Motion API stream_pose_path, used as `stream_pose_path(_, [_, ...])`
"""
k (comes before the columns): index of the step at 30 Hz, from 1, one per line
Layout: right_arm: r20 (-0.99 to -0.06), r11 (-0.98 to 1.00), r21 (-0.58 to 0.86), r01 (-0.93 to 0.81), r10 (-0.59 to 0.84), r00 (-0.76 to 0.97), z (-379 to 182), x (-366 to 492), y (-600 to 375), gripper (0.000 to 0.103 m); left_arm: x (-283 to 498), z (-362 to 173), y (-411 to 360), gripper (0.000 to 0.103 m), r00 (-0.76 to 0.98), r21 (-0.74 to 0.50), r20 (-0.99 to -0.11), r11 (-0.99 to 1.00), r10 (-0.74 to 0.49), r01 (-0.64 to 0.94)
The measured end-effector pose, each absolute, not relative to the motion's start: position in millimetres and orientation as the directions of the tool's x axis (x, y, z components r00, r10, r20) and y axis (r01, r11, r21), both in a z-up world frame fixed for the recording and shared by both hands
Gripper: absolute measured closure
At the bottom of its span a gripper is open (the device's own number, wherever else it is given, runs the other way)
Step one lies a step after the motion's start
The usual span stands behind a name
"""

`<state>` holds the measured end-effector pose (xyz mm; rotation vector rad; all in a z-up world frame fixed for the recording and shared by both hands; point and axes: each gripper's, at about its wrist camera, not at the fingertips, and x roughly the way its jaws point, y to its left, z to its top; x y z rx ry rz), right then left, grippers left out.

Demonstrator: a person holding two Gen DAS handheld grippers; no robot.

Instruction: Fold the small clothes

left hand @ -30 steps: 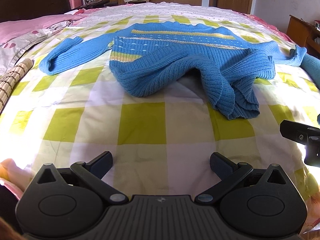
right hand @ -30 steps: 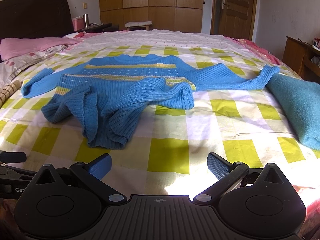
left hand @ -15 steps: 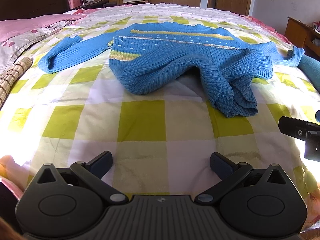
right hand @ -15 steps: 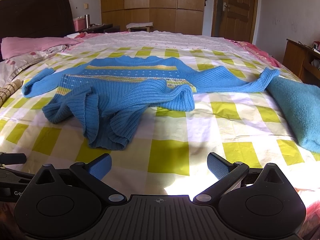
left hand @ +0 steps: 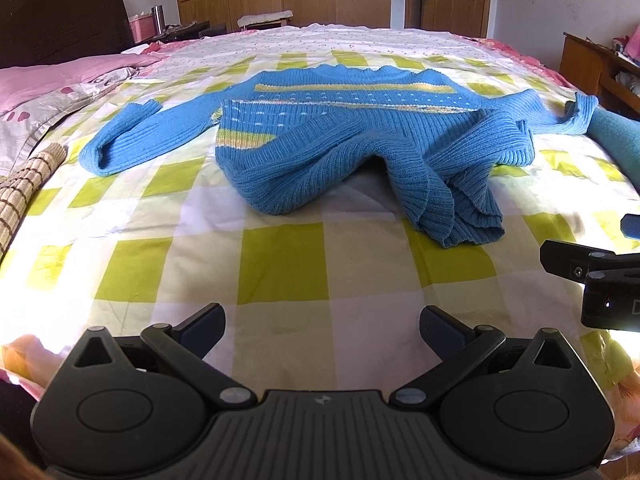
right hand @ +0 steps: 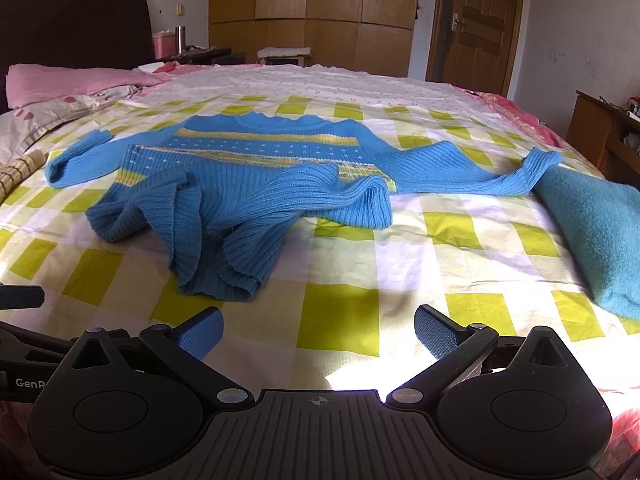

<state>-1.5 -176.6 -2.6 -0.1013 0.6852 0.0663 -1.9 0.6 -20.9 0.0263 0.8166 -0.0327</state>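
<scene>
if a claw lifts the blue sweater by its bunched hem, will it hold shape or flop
Likely flops: the blue sweater is a soft ribbed knit, already rumpled at the hem. Its spread sleeves would probably trail. The thick ribbing should grip rather than slip.

We get two low wrist views near the bed's front edge, both facing the wardrobe [right hand: 312, 12]. Left view sits left, right view beside it; both share the blue sweater [left hand: 360, 136] [right hand: 248, 176] and checked sheet [left hand: 280, 264] [right hand: 400, 248].

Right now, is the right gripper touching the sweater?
Apart. The right wrist view shows the right gripper open, and a strip of checkered sheet lies bare between its fingertips and the sweater hem.
</scene>
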Motion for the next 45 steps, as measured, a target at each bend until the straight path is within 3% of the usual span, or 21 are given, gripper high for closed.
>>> stream_pose_path(14, [-0.639,0.991,-0.090,-0.099,0.019,0.769,-4.8,-1.2,-174.4,0.003,-4.4,-13.9,1.2,0.000,0.725,-0.002,-0.688,0.999,-0.036,0.048])
stream_pose_path(22, [-0.647,0.989,-0.079,-0.126,0.045,0.761,-1.7,7.7,-174.6,0.023,-0.7,3.1,9.0,0.000,0.777,0.027,-0.628,0.998,-0.031,0.062])
stream_pose_path(26, [-0.645,0.987,-0.056,-0.149,0.078,0.760,5.1,16.5,-174.5,0.029,8.1,10.1,18.5,0.000,0.789,0.028,-0.613,0.996,-0.045,0.079])
stream_pose_path(29, [-0.660,0.985,-0.004,-0.173,0.127,0.740,7.4,27.1,-172.8,0.035,18.1,13.0,22.1,0.000,0.795,0.028,-0.604,0.994,-0.065,0.102])
stream_pose_path(33, [-0.683,0.979,0.090,-0.180,0.193,0.705,8.7,45.3,-170.5,0.051,27.9,19.7,25.4,0.000,0.818,0.029,-0.569,0.992,-0.084,0.121])
stream_pose_path(40, [-0.685,0.941,0.315,-0.125,0.317,0.657,13.4,82.5,-177.6,0.052,33.5,14.4,41.3,0.000,0.834,-0.012,-0.545,0.995,-0.090,0.100])
stream_pose_path(45, [-0.721,0.932,0.357,-0.060,0.316,0.617,2.6,111.5,-171.1,0.053,36.7,12.6,47.1,0.000,0.832,-0.054,-0.543,0.993,-0.119,0.106])
